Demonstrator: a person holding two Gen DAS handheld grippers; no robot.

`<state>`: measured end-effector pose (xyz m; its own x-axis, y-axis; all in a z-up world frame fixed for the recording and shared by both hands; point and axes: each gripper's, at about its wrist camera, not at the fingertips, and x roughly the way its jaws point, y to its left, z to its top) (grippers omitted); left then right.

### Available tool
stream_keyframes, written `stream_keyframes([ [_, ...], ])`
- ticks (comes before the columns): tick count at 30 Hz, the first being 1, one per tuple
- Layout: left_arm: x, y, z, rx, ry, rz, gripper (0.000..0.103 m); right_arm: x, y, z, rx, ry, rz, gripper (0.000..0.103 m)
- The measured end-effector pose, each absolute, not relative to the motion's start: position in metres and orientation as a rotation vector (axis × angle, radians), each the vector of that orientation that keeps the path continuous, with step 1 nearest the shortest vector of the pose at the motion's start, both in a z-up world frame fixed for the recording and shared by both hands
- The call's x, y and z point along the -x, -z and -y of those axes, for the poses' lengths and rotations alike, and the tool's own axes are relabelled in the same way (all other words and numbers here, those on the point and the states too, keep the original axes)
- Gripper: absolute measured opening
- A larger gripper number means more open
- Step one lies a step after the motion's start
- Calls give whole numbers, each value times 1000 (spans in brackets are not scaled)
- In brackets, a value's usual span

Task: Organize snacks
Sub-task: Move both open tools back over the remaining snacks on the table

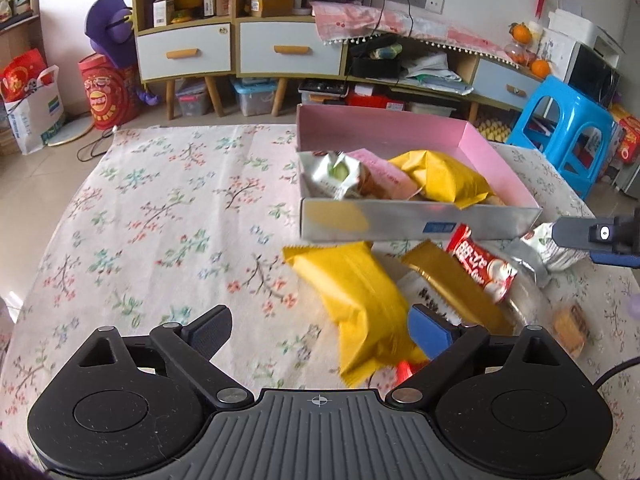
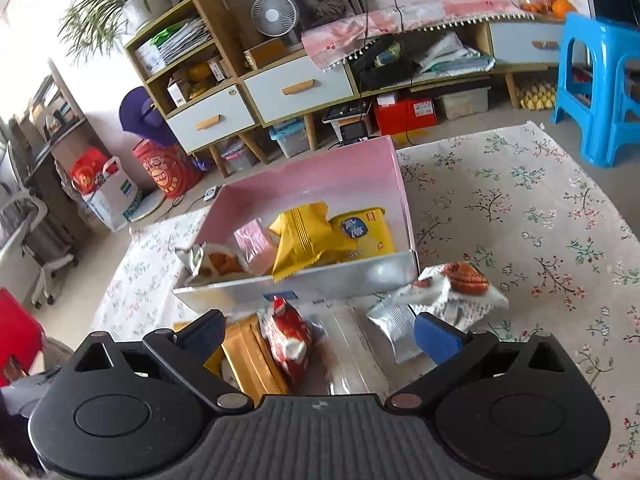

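A pink-lined box (image 1: 384, 130) (image 2: 320, 176) stands on the floral cloth and holds several snack packs, among them yellow ones (image 1: 444, 176) (image 2: 304, 240). In front of it lie a loose yellow pack (image 1: 356, 296), a gold pack (image 1: 452, 284) (image 2: 252, 356), a red pack (image 1: 480, 264) (image 2: 288, 336) and a white-silver pack (image 1: 540, 248) (image 2: 436, 300). My left gripper (image 1: 320, 332) is open, with the yellow pack between its fingers, not clamped. My right gripper (image 2: 320, 330) is open above the gold and red packs; its finger shows in the left wrist view (image 1: 592, 234).
A small brown biscuit pack (image 1: 570, 330) lies at the right of the cloth. A clear plastic tray (image 2: 352, 356) sits under the loose snacks. A blue stool (image 2: 600, 88) and low cabinets (image 1: 240, 48) stand beyond the cloth.
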<state>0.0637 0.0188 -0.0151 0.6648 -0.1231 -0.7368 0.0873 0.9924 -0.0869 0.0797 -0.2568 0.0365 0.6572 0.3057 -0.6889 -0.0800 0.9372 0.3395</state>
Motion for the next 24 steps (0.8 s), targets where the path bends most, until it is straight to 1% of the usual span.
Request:
stream_keyframes([
  [5, -48, 26, -27, 57, 146, -832, 97, -62, -28, 251, -172, -217, -785, 94],
  [11, -29, 48, -30, 45, 171, -875, 97, -40, -15, 250, -28, -248, -765, 94],
  [24, -3, 57, -8, -47, 299, -865, 97, -18, 12, 272, 15, -227, -836, 94],
])
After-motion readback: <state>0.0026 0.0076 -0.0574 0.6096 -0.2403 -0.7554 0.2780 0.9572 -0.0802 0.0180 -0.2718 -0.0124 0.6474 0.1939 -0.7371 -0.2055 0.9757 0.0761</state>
